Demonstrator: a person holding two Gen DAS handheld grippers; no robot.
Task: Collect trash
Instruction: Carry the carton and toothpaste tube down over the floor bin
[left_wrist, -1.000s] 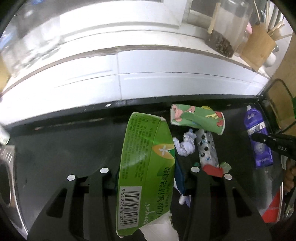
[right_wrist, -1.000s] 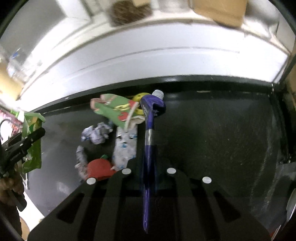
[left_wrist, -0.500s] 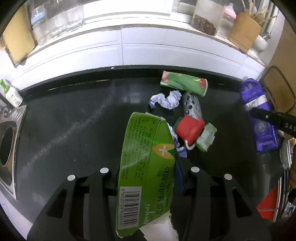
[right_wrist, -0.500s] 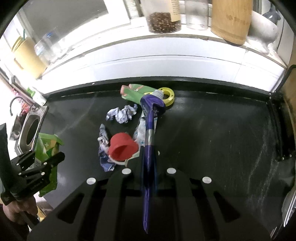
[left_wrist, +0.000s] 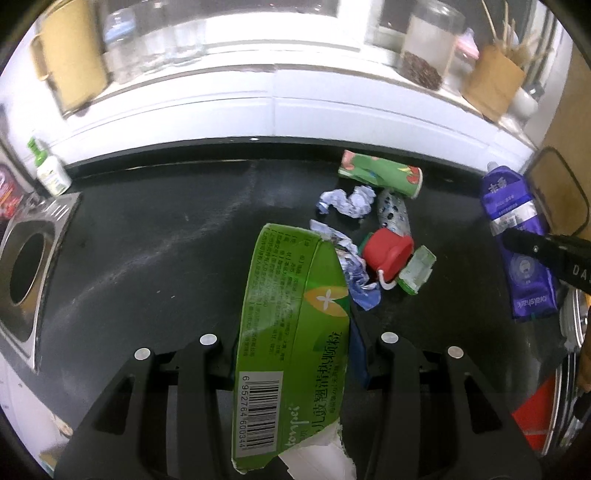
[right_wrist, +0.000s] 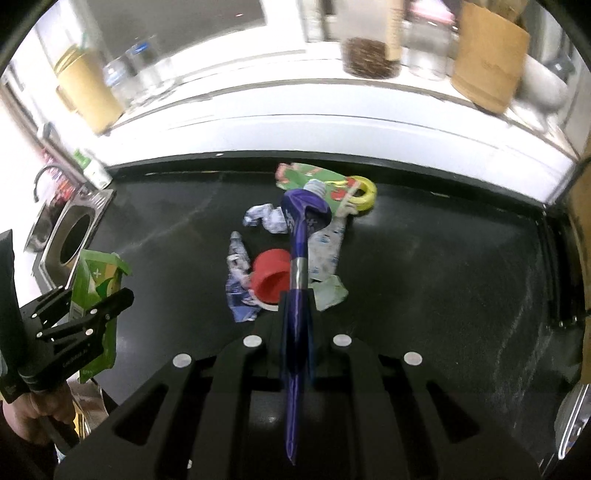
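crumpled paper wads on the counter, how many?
2: one crumpled paper wad just below the green patterned cup, another left of the red cap, partly hidden behind the held green carton.

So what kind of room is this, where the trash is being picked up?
Most likely a home kitchen: a black countertop with a round stainless steel opening set into it, a glass jar of dark seeds and a wooden utensil holder on the white ledge.

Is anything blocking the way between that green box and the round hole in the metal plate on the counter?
Nothing visible does. The left tool holds the green box, and the black counter between it and the round hole is bare. The remaining litter, such as the red cap, lies on the other side.
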